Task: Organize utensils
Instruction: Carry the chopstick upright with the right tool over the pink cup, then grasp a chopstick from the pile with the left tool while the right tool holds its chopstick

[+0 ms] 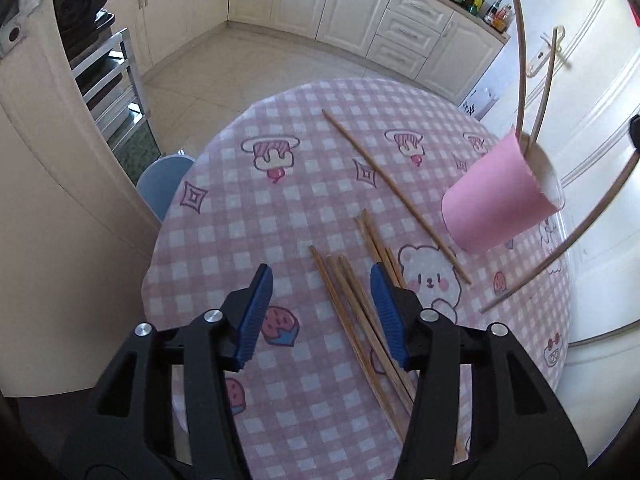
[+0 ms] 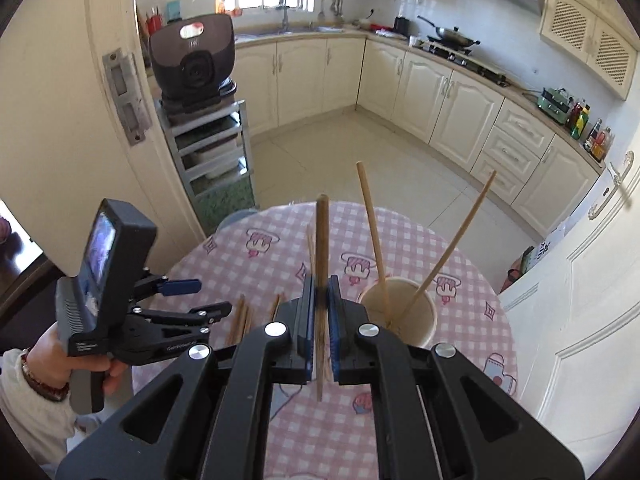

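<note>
While the left gripper (image 1: 322, 312) hangs over the pink checked tablecloth (image 1: 224, 216), its blue pads (image 1: 256, 312) stand spread with only cloth between them; the loose chopsticks (image 1: 352, 304) lie in a fanned bundle on the table, just beside and partly under the right-hand pad, and no pad presses on them. One more chopstick (image 1: 394, 194) lies alone, slanting across the cloth toward the pink cup (image 1: 500, 196), which stands near the table's far right edge with two chopsticks (image 1: 536, 76) leaning out of its mouth. At the right edge of this view another stick (image 1: 568, 244) hangs in the air, its upper end running to a dark shape at the frame's edge. From the right wrist view, the right gripper (image 2: 322, 328) has its pads pressed together on a single chopstick (image 2: 322, 240), held nearly upright above the table, just left of the cup (image 2: 416, 320), whose open rim shows the two sticks inside. Farther left, a hand (image 2: 56, 364) grips the handle of the left tool, its jaws parted above the bundle on the cloth.
</note>
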Demonstrator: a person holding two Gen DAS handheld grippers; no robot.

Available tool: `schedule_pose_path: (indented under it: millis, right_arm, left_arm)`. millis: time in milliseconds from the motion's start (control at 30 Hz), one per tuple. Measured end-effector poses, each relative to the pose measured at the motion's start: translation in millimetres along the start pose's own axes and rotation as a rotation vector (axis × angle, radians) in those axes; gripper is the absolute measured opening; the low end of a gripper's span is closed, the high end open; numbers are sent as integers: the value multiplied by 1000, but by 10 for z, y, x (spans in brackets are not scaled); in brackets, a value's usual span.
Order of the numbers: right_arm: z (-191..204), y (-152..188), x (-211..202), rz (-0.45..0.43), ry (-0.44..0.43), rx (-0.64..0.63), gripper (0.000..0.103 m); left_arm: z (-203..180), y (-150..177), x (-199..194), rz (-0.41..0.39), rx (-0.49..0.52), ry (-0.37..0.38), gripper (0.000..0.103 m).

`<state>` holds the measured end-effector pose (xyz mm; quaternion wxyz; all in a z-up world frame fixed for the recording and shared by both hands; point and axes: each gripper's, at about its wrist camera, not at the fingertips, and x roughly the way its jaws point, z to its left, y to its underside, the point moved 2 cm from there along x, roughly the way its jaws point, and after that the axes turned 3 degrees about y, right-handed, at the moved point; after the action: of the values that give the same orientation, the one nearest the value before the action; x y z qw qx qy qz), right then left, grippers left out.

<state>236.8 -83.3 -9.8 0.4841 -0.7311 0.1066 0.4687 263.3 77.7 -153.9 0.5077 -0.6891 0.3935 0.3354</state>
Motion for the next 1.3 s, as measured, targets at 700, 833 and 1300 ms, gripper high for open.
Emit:
schedule_pose_path:
  millis: [700,833,1300]
  right_arm:
    - [60,-21,340,54,-34,17,5]
    - [54,-8,308,49,-35,22,5]
    - [5,13,277,33,-55,31,5]
  left_arm:
    - [38,117,300,27,-15,2,0]
    - [76,92,279,39,-80,12,1]
    - [-21,167,335,119,-87,-12,13]
